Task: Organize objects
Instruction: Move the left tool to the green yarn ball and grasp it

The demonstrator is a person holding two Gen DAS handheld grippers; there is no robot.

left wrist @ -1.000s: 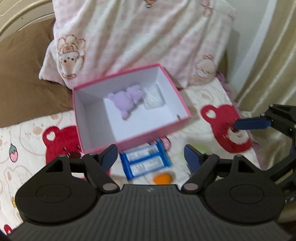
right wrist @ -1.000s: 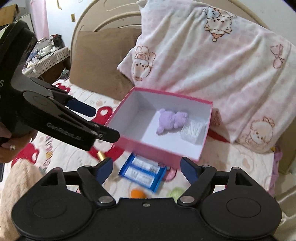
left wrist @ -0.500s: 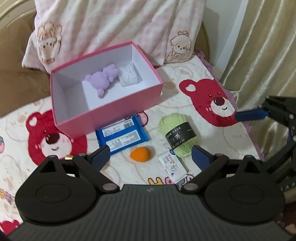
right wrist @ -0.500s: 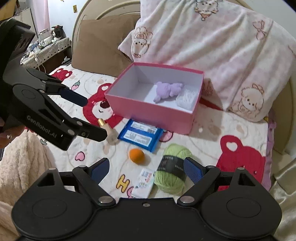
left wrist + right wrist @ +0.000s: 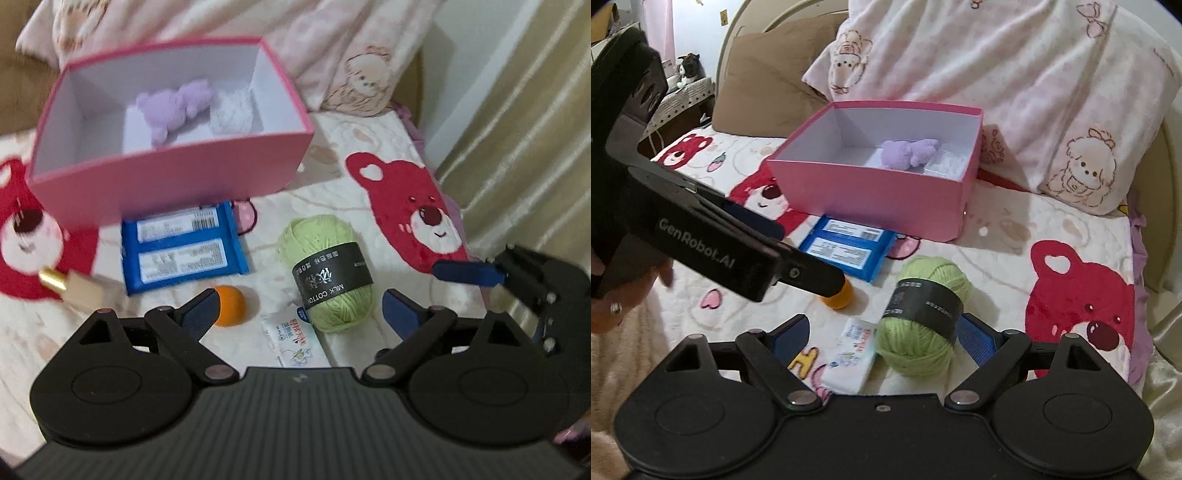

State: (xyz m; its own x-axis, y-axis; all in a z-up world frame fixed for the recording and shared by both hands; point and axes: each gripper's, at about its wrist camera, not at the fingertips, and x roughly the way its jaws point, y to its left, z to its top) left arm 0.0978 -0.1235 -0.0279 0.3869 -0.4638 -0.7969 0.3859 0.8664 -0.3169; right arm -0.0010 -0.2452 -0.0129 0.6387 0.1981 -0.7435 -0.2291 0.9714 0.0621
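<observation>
An open pink box [image 5: 177, 181] [image 5: 871, 195] on the bed holds a purple plush [image 5: 173, 107] [image 5: 908, 151] and a white packet [image 5: 232, 114] [image 5: 947, 164]. In front lie a blue wrapper pack [image 5: 181, 247] [image 5: 849, 251], an orange ball [image 5: 231, 304] [image 5: 840, 297], a green yarn ball [image 5: 328, 273] [image 5: 923, 317], a small white sachet [image 5: 291, 338] [image 5: 853, 343] and a gold-capped bottle [image 5: 74, 288]. My left gripper [image 5: 299, 308] is open, low over the ball and sachet. My right gripper [image 5: 882, 338] is open, its right finger beside the yarn.
A bear-print blanket [image 5: 1082, 288] covers the bed. Pink pillows [image 5: 1015, 74] and a brown cushion [image 5: 768, 85] stand behind the box. A curtain [image 5: 517, 129] hangs at the bed's right side. A hand [image 5: 613, 302] holds the left gripper's handle.
Both grippers have come down and forward toward the items in front of the box. The yarn now lies close to my right gripper's fingers. Both stay open.
</observation>
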